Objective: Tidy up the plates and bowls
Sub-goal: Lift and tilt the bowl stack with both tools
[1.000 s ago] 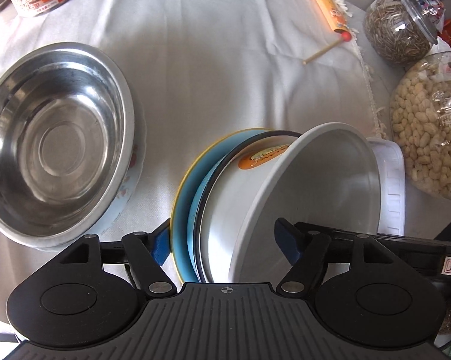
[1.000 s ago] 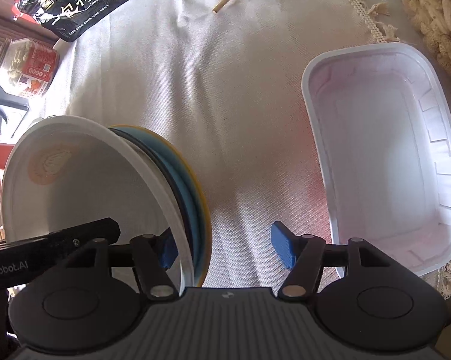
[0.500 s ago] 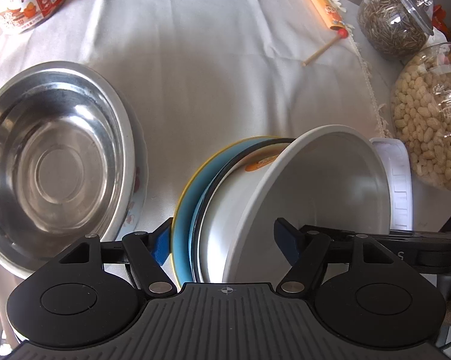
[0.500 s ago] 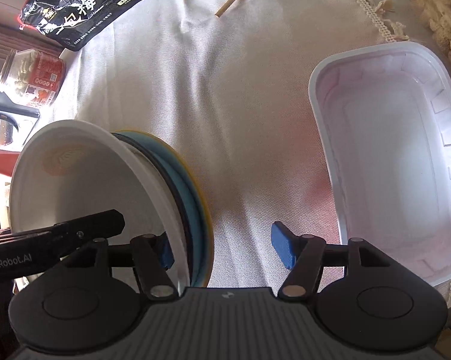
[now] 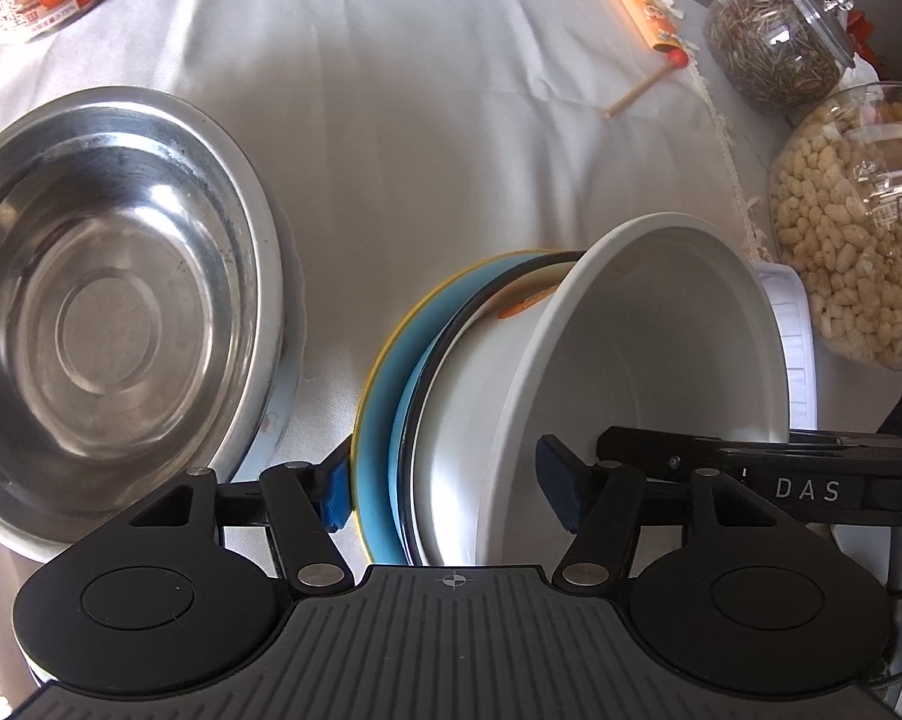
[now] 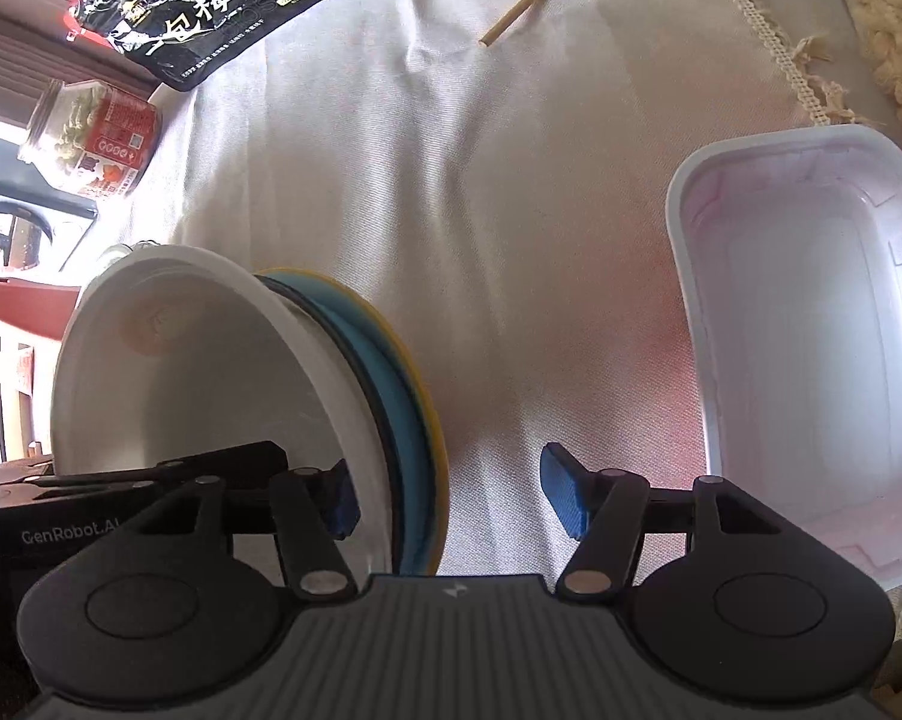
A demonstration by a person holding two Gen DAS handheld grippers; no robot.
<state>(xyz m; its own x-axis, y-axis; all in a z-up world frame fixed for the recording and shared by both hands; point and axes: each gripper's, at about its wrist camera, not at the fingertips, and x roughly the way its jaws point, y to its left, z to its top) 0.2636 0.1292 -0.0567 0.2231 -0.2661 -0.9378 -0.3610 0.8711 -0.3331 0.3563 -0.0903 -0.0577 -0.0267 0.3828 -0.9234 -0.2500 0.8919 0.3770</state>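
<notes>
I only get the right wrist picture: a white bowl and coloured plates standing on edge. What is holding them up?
Observer: The left gripper seems to pinch the stack: one pad behind the plates, one inside the white bowl.
Visitor: Is there any other dish nearby?
Observer: Yes, an empty steel bowl sits upright to the left of the stack.
Visitor: Anything else I miss?
Observer: A glass jar of dark seeds at the far right.

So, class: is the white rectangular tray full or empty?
Empty: the white rectangular tray shows only its bare, pink-tinged inside in the right wrist view.
</notes>
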